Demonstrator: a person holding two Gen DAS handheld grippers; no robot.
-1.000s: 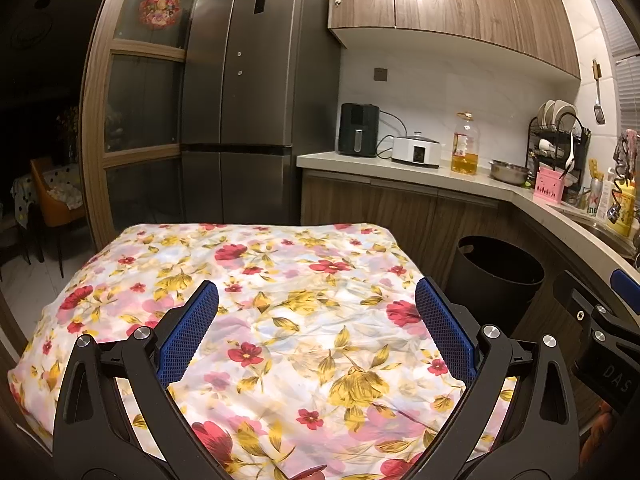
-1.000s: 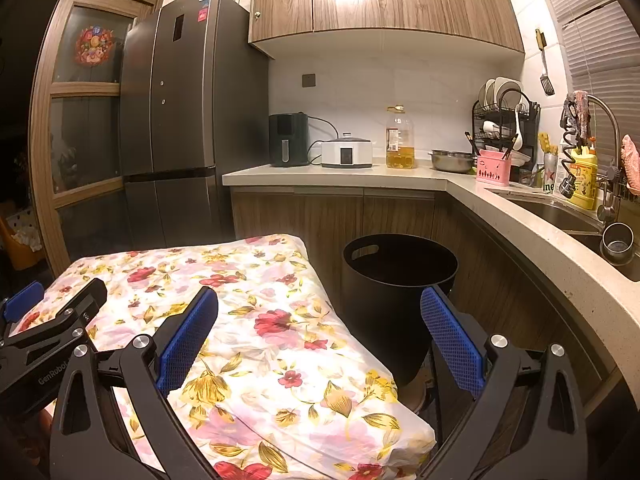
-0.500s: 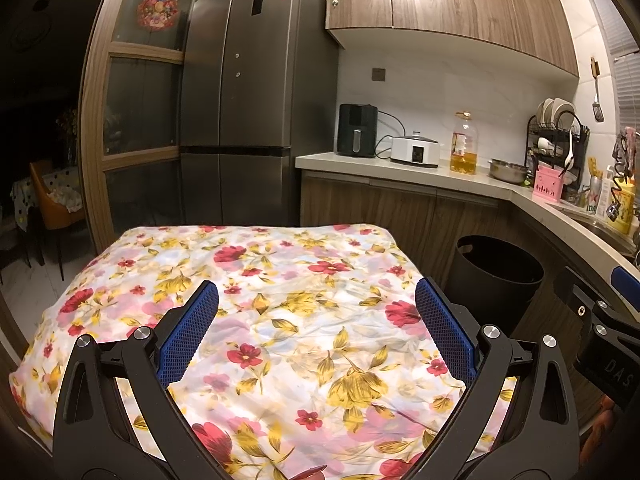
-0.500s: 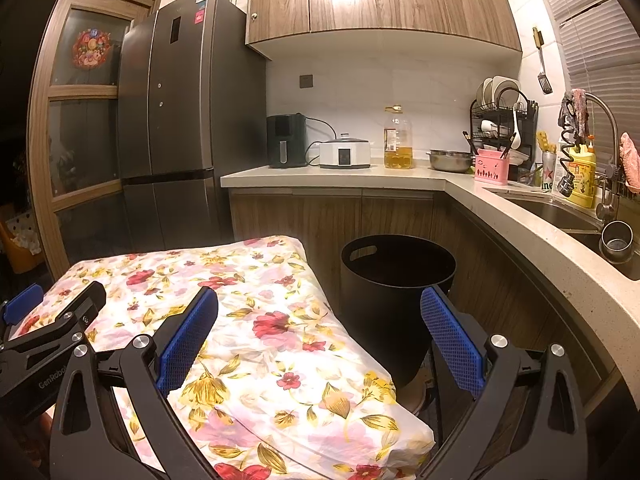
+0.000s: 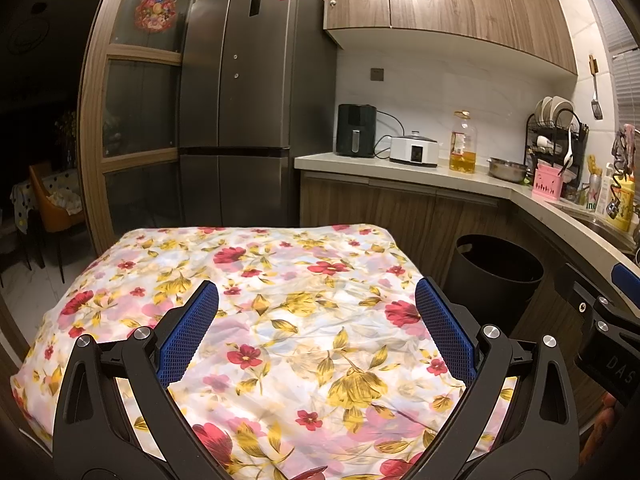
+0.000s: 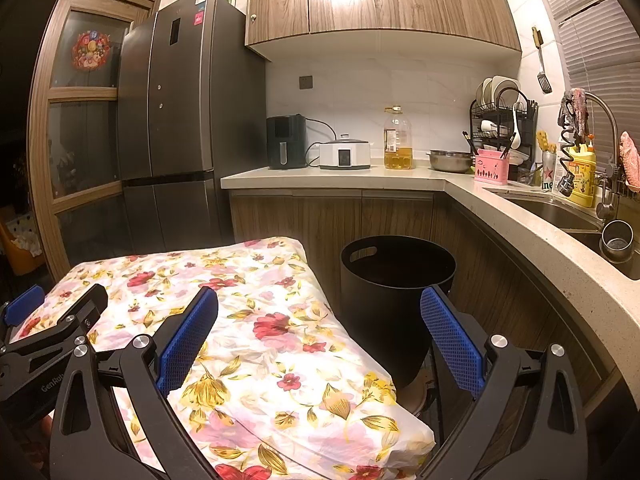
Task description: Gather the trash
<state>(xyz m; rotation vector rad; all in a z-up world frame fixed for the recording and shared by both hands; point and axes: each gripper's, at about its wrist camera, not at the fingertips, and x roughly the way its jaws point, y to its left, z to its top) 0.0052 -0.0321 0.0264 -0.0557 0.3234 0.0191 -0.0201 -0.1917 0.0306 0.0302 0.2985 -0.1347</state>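
A black round trash bin (image 6: 396,280) stands on the floor between the table and the counter cabinets; it also shows in the left wrist view (image 5: 496,268). My left gripper (image 5: 316,320) is open and empty above the table's floral cloth (image 5: 280,280). My right gripper (image 6: 320,320) is open and empty over the table's right edge, with the bin just beyond its right finger. The left gripper's side shows at the far left of the right wrist view (image 6: 48,320). No trash item shows on the cloth.
A grey fridge (image 5: 248,100) stands behind the table. The L-shaped counter (image 6: 400,176) holds an air fryer (image 6: 286,142), a white cooker (image 6: 344,154), an oil bottle (image 6: 398,140), a steel bowl (image 6: 450,160) and a dish rack (image 6: 504,120). A sink (image 6: 560,216) is at right.
Both views have shifted only slightly; the grippers stay open and nothing on the table has moved.
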